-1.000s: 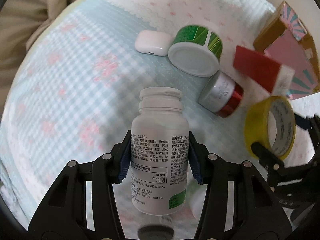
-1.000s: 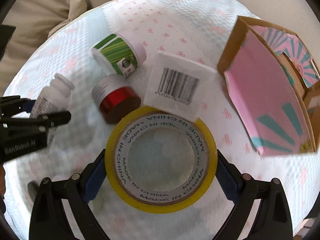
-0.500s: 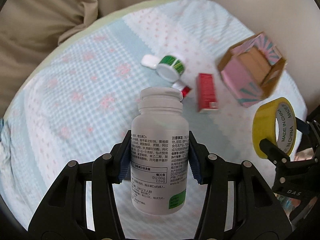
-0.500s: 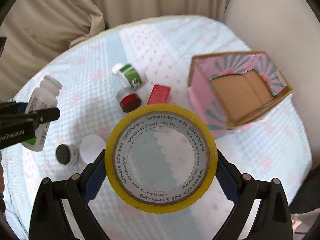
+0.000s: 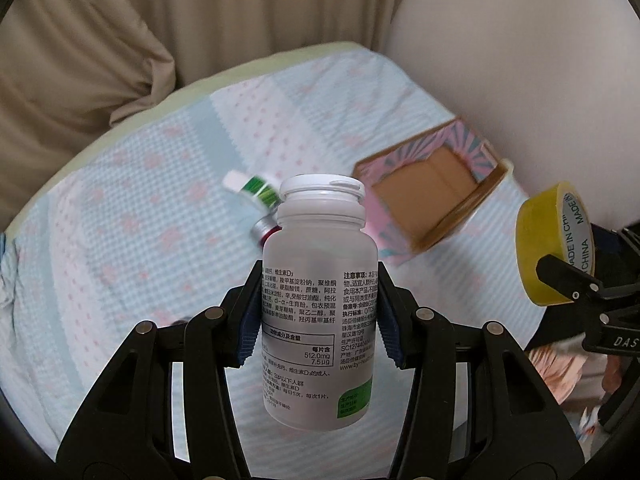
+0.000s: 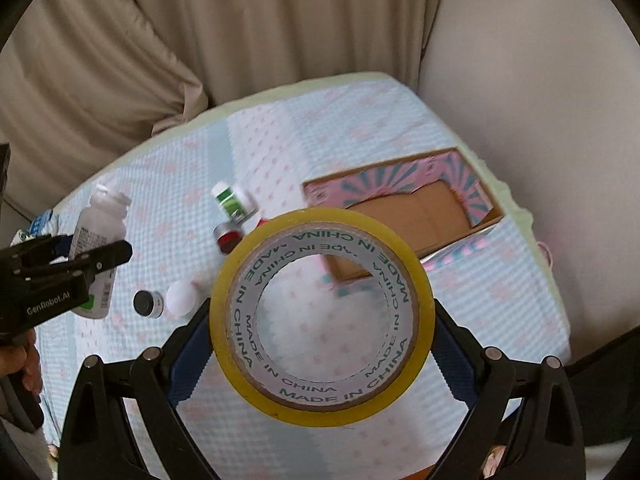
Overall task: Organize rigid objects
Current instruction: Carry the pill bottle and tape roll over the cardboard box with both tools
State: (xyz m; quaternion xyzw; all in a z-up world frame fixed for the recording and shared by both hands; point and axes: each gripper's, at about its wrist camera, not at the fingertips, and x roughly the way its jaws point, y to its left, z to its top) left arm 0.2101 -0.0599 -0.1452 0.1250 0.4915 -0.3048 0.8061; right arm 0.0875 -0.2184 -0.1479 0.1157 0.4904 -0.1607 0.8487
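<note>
High above the bed (image 6: 360, 152), you now hold both loads well clear of the cover: a second ago the fingers sat low among the clutter, and now the whole patterned spread and the curtain behind it have come into view. Your left gripper (image 5: 318, 320) has its fingers narrowed onto the white pill bottle (image 5: 320, 300), blue pads pressing the labelled sides, cap pointing away from you. Your right gripper (image 6: 322, 340) has its fingers spread wide around the yellow tape roll (image 6: 322, 312), pads against its outer rim, so the roll is held, not loose. Neither grip has altered through the lift.

That lift likely means the pick-up step is done for these two, and the carry to the open pink box (image 6: 404, 216) comes next; it lies on its side near the bed's right edge with its brown inside empty as far as can be seen.

Counting what is left on the bed: one green-labelled jar (image 6: 234, 200), one red-and-silver tin (image 6: 228, 236) just beside it, one small dark-capped pot (image 6: 148, 304), and one white round thing (image 6: 182, 300) next to that. A sliver of red shows behind the tape roll, too hidden to name. So that is two things in hand, at least four waiting, one box.
</note>
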